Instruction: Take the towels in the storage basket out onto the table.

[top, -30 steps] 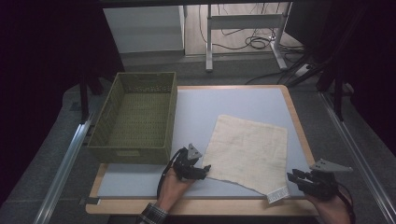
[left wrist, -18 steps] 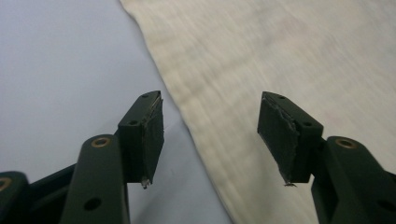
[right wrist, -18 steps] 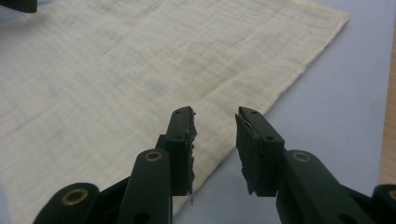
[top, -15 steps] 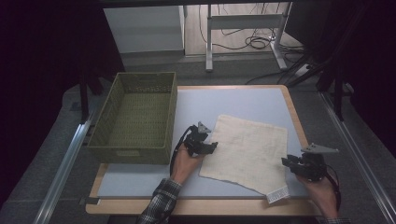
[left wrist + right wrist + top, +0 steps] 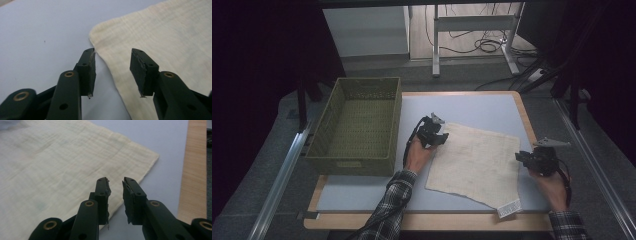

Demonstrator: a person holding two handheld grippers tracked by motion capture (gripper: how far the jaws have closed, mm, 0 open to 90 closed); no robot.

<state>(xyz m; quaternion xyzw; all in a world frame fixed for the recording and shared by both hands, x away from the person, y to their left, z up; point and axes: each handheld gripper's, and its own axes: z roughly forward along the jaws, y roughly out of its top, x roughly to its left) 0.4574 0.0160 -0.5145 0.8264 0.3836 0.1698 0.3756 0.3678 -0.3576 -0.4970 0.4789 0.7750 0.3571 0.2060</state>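
A cream cloth [image 5: 477, 162] lies flat on the blue surface [image 5: 492, 107], right of the green basket [image 5: 357, 127], with its labelled corner at the near edge.

The left hand-held gripper [image 5: 438, 137] sits at the cloth's far-left corner. Its jaws have just been closing and now straddle the hem [image 5: 106, 58], one pad [image 5: 88, 71] on the bare surface and the other [image 5: 141, 71] over the cloth; nothing is pinched yet, so it is released. The right hand-held gripper [image 5: 532, 161] hovers at the right edge near the far-right corner [image 5: 153, 157]. Its jaws have also been closing, to a narrow gap, and the hem lies just below the tips [image 5: 115, 185] without being gripped, so it too grasps nothing.

The likely step is taking two corners to fold or lift the cloth. The main risk is a missed pinch: the cloth is thin and flat, so jaws closing above it would catch only air, or take too little hem and let it slip on lifting. If one side catches and the other does not, the cloth would drag and bunch, perhaps against the basket.
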